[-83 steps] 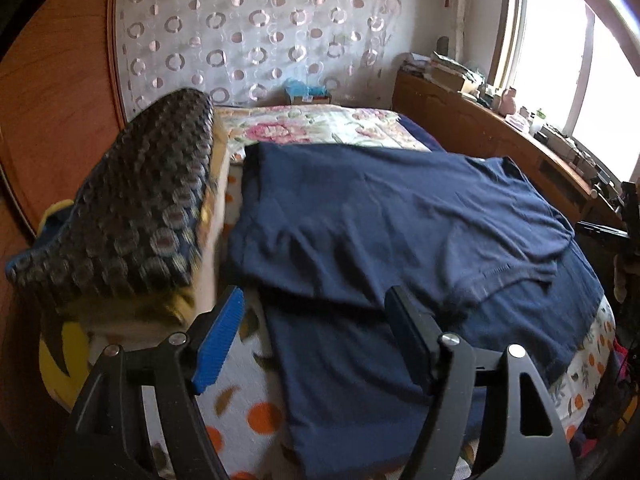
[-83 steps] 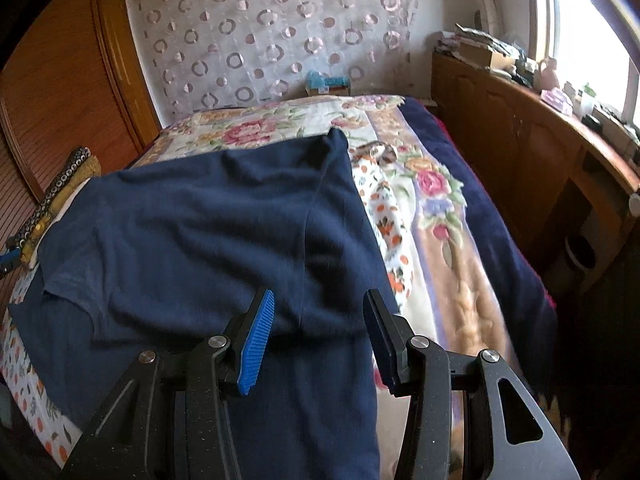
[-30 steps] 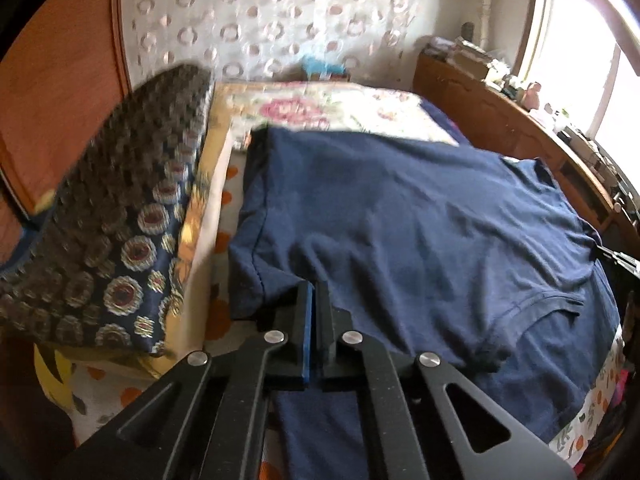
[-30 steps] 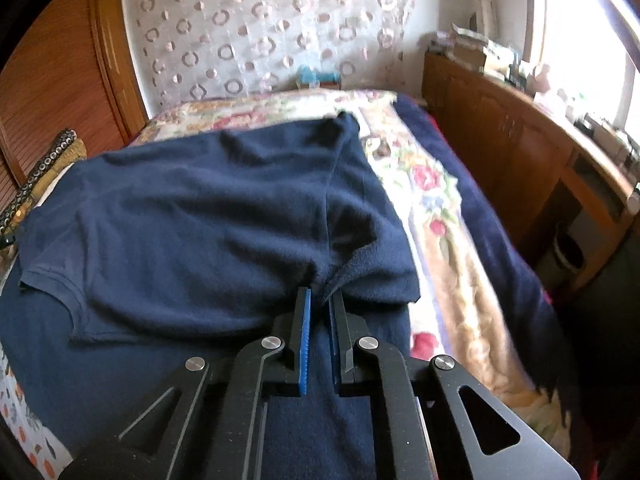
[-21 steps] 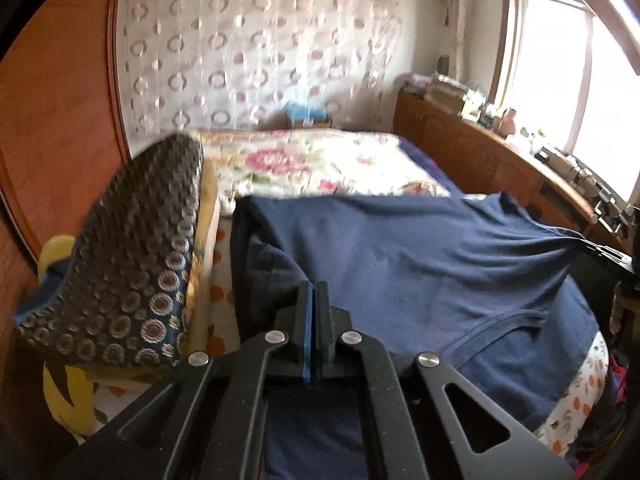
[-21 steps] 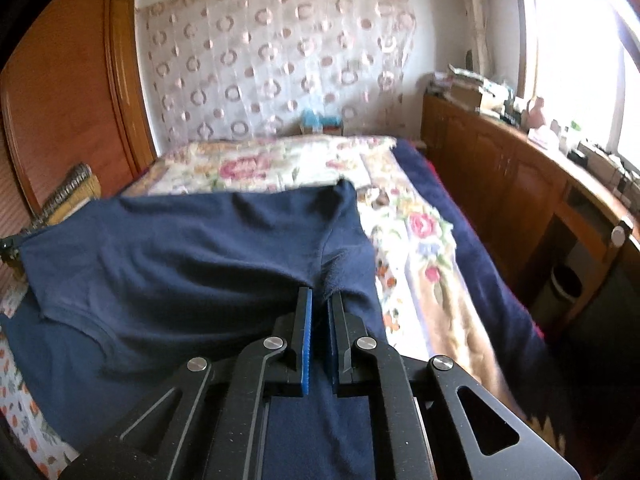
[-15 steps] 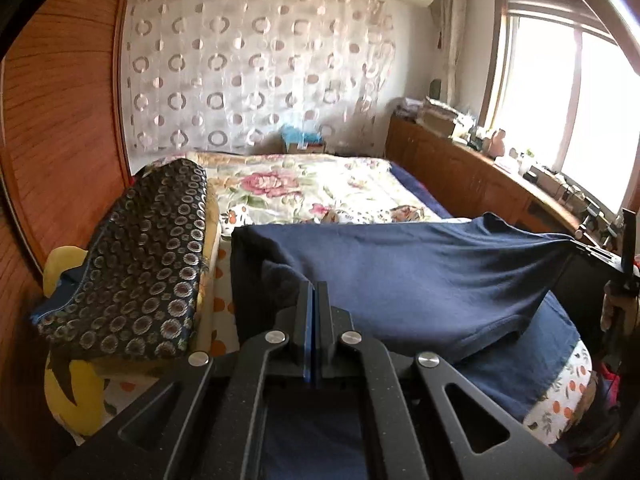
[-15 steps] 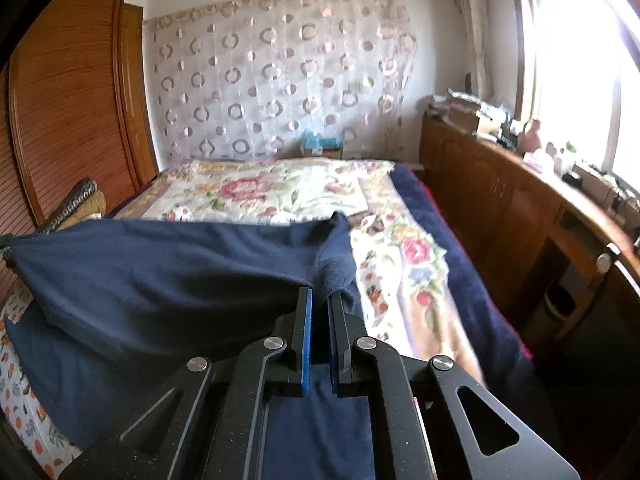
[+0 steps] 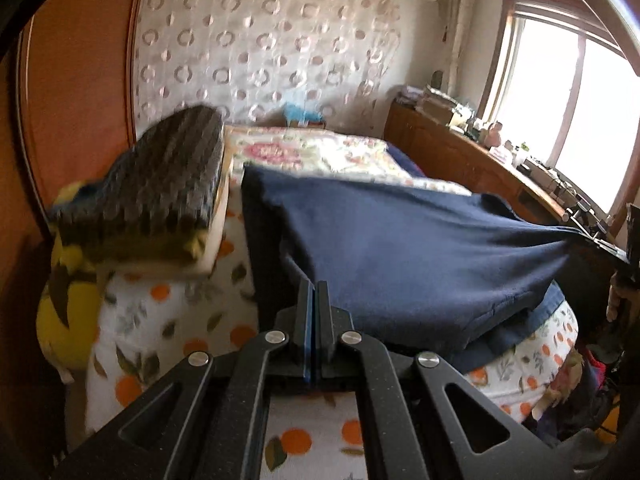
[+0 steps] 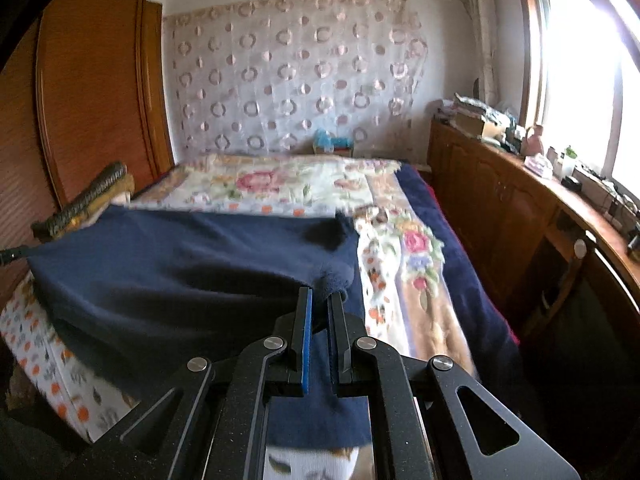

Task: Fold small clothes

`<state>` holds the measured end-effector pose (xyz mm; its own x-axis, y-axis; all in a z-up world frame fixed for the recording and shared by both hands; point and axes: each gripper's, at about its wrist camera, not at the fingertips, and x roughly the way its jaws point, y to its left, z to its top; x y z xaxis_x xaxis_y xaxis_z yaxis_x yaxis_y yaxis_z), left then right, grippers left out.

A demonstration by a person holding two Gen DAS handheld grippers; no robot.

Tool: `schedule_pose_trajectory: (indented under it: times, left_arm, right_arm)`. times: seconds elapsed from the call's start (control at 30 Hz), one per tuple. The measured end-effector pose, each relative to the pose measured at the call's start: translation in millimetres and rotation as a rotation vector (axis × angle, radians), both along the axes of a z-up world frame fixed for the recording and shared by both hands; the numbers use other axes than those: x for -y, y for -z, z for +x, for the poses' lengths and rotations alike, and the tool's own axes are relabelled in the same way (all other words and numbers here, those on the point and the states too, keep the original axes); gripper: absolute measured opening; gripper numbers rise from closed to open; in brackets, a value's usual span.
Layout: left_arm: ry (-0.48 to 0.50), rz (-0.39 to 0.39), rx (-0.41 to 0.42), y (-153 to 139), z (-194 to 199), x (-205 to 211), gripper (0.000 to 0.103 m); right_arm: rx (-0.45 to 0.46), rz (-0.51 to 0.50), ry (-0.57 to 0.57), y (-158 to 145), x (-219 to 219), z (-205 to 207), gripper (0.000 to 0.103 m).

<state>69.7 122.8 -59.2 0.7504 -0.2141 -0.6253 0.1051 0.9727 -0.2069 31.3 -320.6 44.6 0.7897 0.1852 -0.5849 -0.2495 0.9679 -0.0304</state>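
A navy blue T-shirt [image 9: 408,240] hangs stretched above the bed, its far part still lying on the bedding. My left gripper [image 9: 313,292] is shut on the shirt's near left edge. My right gripper [image 10: 319,300] is shut on a bunched corner of the same navy T-shirt [image 10: 180,268] at its right side. Between the two grips the cloth runs taut, and a lower layer sags beneath it. At the far right of the left wrist view the right gripper shows as a dark shape with a hand [image 9: 614,300] under it.
A dark patterned pillow [image 9: 152,192] on a yellow cushion sits left of the shirt. The bed has an orange-print sheet [image 9: 160,320] and a floral quilt [image 10: 280,184]. A wooden cabinet [image 10: 520,208] with clutter runs along the right under a window.
Both grippers closed on the shirt's near edge, then rose and drew back toward me, lifting the cloth off the bed into a taut sheet.
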Motion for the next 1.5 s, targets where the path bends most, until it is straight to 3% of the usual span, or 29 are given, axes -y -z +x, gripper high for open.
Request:
schedule_pose_trajectory:
  times: [0.2, 0.3, 0.37, 0.4, 0.43, 0.5, 0.6, 1.17, 1.33, 1.5]
  left_arm:
    - [-0.004, 0.036, -0.037, 15.6, -4.7, 12.2, 0.001]
    - [-0.009, 0.055, -0.041, 15.2, -5.5, 14.2, 0.001]
    - [-0.009, 0.056, -0.045, 13.2, -6.0, 13.3, 0.002]
    - [-0.012, 0.056, -0.043, 12.5, -5.5, 9.4, 0.008]
    - [-0.018, 0.054, -0.041, 12.7, -8.5, 6.9, 0.025]
    - [-0.020, 0.037, -0.033, 13.7, -13.9, 1.9, 0.044]
    - [-0.019, 0.028, -0.047, 18.0, -15.5, -1.5, 0.052]
    - [-0.001, 0.027, -0.119, 41.3, -1.6, 11.5, 0.053]
    - [-0.005, 0.032, -0.148, 48.2, 0.5, 10.4, 0.053]
    - [-0.005, 0.022, -0.159, 50.6, -0.1, 10.3, 0.053]
  right_arm:
    - [-0.093, -0.025, 0.014, 29.9, 2.8, 2.5, 0.007]
    - [-0.101, -0.033, 0.013, 27.5, -4.5, 8.1, 0.007]
    - [-0.099, -0.054, 0.020, 22.0, -8.3, 13.5, 0.016]
    - [-0.091, -0.069, 0.030, 18.8, -10.0, 13.8, 0.024]
    - [-0.081, -0.072, 0.030, 13.6, -12.7, 13.6, 0.029]
    - [-0.067, -0.064, 0.026, 6.9, -14.8, 14.9, 0.049]
    - [-0.051, -0.067, 0.030, 7.0, -19.2, 13.9, 0.051]
    - [-0.114, -0.051, -0.155, 56.4, -60.2, 30.1, 0.052]
    - [-0.156, -0.091, -0.165, 69.9, -62.1, 40.5, 0.052]
    - [-0.138, -0.058, -0.153, 72.3, -51.8, 41.4, 0.052]
